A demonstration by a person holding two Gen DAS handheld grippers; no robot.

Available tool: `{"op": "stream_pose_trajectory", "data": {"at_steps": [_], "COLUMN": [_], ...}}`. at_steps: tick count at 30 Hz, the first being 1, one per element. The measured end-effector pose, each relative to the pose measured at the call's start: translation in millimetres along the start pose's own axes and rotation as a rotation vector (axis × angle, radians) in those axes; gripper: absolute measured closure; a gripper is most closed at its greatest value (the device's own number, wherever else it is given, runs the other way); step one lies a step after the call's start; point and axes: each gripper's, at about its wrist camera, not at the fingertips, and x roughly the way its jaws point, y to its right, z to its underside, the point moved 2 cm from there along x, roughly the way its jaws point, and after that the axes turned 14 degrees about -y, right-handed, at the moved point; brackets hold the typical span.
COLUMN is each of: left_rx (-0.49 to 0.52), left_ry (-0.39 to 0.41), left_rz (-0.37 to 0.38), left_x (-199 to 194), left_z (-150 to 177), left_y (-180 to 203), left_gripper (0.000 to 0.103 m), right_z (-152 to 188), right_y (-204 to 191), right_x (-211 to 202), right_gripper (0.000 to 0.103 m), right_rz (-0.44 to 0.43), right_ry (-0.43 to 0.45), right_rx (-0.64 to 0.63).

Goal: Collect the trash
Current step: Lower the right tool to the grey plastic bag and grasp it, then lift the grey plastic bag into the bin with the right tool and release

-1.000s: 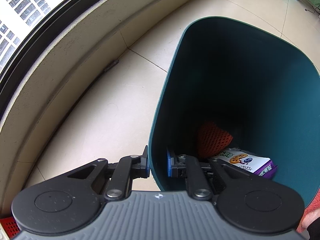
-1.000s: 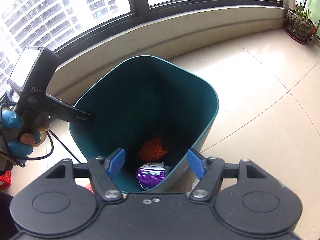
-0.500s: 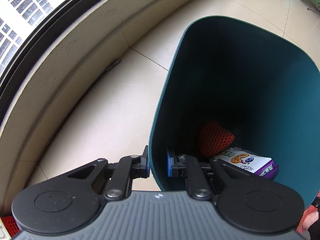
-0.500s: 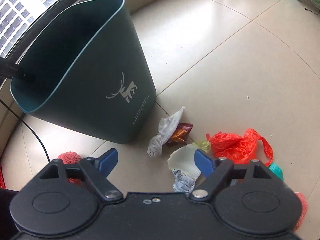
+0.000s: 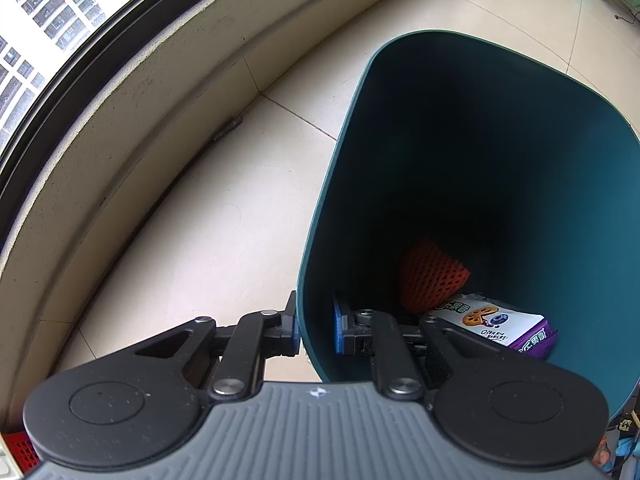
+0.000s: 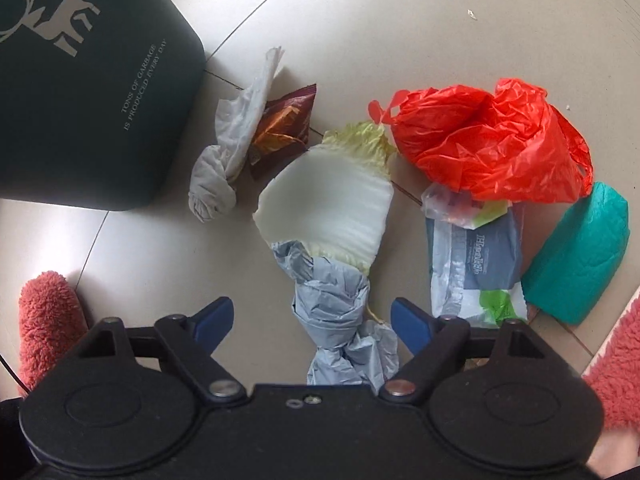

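The left gripper (image 5: pixel 316 330) is clamped on the near rim of the teal bin (image 5: pixel 520 184), one pad outside and one inside the wall, likely to keep it steady and open for the next drop; an orange foam net (image 5: pixel 432 280) and a purple snack packet (image 5: pixel 504 328) lie at the bottom. The right gripper (image 6: pixel 312 322) points down with jaws wide and just starting to close, a twisted grey plastic bag (image 6: pixel 340 320) between them but no pad on it yet. More litter sits mid-frame beside the bin: a cabbage leaf (image 6: pixel 332 208), a red plastic bag (image 6: pixel 488 144), a crumpled tissue (image 6: pixel 228 160). Pale glossy floor tiles (image 6: pixel 400 20) throughout, and a curved sill under a high-rise window (image 5: pixel 60 12) at upper left
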Motion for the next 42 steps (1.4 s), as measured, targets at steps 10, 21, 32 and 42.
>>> {"op": "stream_pose_trajectory", "data": {"at_steps": [10, 21, 32, 42], "left_rx": [0.000, -0.001, -0.001, -0.001], "left_ry": [0.001, 0.002, 0.003, 0.003], "left_rz": [-0.003, -0.005, -0.008, -0.005], "left_x": [-2.5, -4.7, -7.1, -7.7], "left_z": [-7.2, -8.8, -8.2, -5.7], "left_y": [24.0, 58.6, 86.0, 103.7], "left_gripper": [0.089, 0.089, 0.089, 0.089], "right_z": [-0.9, 3.5, 10.7, 18.1], "right_y": [2.3, -4.1, -18.2, -39.3], "right_x": [31.8, 31.8, 2.2, -78.4], "right_gripper": [0.035, 0.063, 0.065, 0.065], "right_rz": [0.028, 0.079, 0.083, 0.083], "right_ry": [-0.037, -0.047, -0.045, 0.013], "right_rx": [0.012, -0.008, -0.032, -0.113]}}
